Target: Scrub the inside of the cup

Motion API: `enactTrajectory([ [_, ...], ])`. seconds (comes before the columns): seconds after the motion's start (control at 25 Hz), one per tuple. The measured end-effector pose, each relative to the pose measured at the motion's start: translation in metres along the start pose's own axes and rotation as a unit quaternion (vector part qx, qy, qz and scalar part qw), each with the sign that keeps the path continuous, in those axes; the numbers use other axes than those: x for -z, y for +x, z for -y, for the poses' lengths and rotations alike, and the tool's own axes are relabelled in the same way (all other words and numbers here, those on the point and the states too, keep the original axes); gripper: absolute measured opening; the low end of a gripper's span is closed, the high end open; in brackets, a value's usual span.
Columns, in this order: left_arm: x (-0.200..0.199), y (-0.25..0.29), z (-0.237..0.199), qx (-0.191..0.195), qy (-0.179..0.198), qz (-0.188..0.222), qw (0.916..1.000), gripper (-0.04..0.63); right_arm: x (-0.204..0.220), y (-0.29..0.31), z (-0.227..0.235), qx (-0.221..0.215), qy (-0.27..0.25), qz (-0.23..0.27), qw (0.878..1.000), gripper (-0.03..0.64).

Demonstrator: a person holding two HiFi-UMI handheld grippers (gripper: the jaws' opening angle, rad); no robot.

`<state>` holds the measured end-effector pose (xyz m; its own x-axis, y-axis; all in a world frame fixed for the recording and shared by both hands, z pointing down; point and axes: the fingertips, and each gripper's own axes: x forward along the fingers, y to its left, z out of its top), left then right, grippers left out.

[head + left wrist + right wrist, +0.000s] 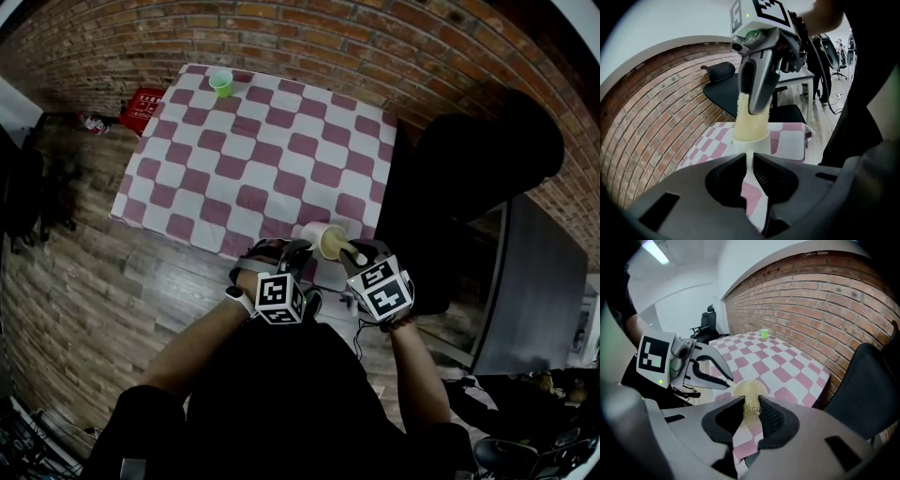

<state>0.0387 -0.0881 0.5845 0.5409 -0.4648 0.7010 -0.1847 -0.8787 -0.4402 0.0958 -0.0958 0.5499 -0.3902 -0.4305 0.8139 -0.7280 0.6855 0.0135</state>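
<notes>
A white cup (317,234) is held over the near edge of the checkered table (272,159), tipped toward me. My left gripper (302,249) is shut on the cup's wall (749,159), pinching it at the rim. My right gripper (352,255) is shut on a pale yellow fibrous scrubber (751,405). The scrubber's far end (751,125) sits inside the cup's mouth (746,389). In the left gripper view, the right gripper (757,101) comes down onto the scrubber from above. The left gripper (723,377) touches the cup from the left in the right gripper view.
A small green cup (221,82) stands at the table's far end and also shows as the green cup (764,333). A red basket (141,108) lies on the wood floor at the far left. A black office chair (487,159) and a dark desk (534,281) stand to the right.
</notes>
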Motion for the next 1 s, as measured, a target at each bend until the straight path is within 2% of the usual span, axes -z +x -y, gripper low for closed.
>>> enactTrajectory([
  [0.2,-0.009,-0.001,0.006,-0.004,0.052,0.004,0.9986,0.057,0.011,0.028,-0.012,0.006,-0.009,-0.04,0.999,0.098],
  [0.32,-0.015,0.0,0.009,-0.002,0.065,0.005,0.9979,0.057,0.014,0.043,-0.007,0.015,-0.019,-0.055,0.998,0.098],
  [0.48,-0.014,0.0,0.007,0.002,0.054,0.003,0.9985,0.057,0.02,0.031,0.008,0.042,-0.017,-0.054,0.998,0.098],
  [0.64,-0.008,0.002,-0.001,0.003,0.026,0.004,0.9997,0.057,0.016,-0.003,0.024,0.058,0.018,-0.011,0.998,0.098],
  [0.76,-0.004,0.003,-0.005,0.003,0.006,0.005,1.0,0.057,0.002,-0.023,0.024,0.06,0.02,0.019,0.998,0.098],
  [0.84,-0.002,0.002,-0.007,0.003,-0.002,0.006,1.0,0.057,-0.006,-0.02,0.011,0.04,-0.006,0.019,0.999,0.098],
  [1.0,0.005,0.002,-0.008,0.001,-0.008,-0.002,1.0,0.057,-0.005,0.018,-0.014,0.019,-0.097,-0.028,0.995,0.098],
])
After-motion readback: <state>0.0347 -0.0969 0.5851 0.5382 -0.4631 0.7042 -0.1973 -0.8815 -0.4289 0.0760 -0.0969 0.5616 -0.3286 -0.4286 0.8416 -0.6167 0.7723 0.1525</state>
